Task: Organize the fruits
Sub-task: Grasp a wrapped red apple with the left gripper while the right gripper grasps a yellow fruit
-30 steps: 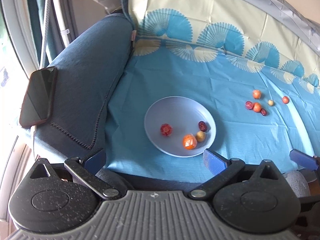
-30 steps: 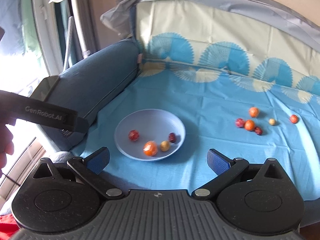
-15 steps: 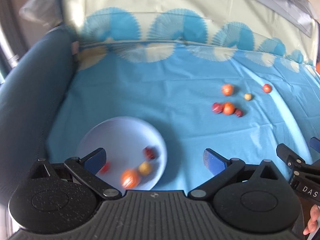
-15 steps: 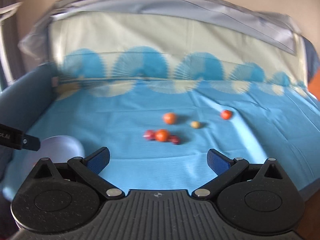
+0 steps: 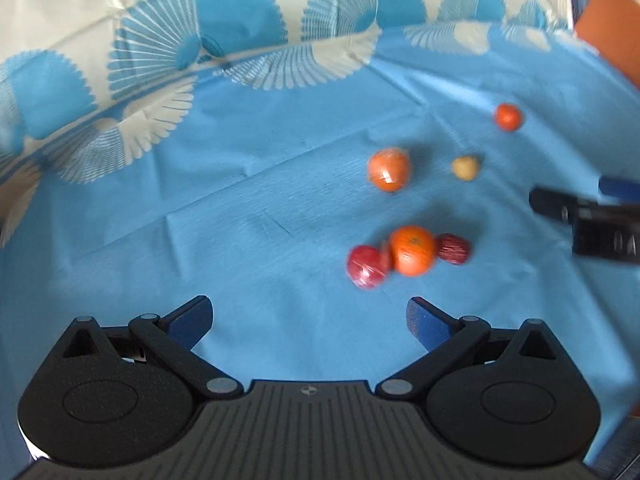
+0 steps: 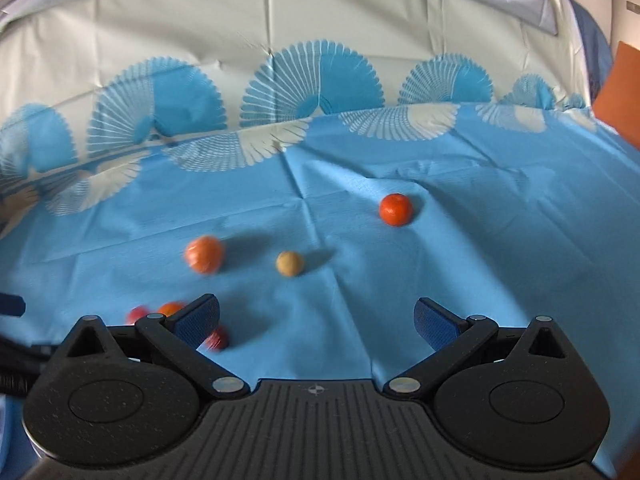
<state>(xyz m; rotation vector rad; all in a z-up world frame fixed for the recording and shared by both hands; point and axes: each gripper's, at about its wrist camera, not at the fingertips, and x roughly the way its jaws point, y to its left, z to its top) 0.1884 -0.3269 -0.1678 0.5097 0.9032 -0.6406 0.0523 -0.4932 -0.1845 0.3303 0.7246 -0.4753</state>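
Fruit lies ahead of both grippers on the blue patterned cloth (image 5: pixel 248 184). Left gripper (image 5: pixel 308 316), jaws apart and empty, faces the touching row of red, orange (image 5: pixel 413 250) and dark red fruits, just right of centre; right gripper (image 6: pixel 316 318), also agape, points toward the small round tan fruit (image 6: pixel 290 263).

Blue fan-patterned cloth (image 6: pixel 360 168); orange panel (image 6: pixel 620 92) at right edge.

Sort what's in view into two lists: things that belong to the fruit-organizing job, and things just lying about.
Part of the job:
- three touching fruits
- orange fruit
- small yellow fruit
- far red-orange fruit
- left gripper, open
- right gripper, open

Just lying about:
- blue patterned cloth
- orange object at the far right edge
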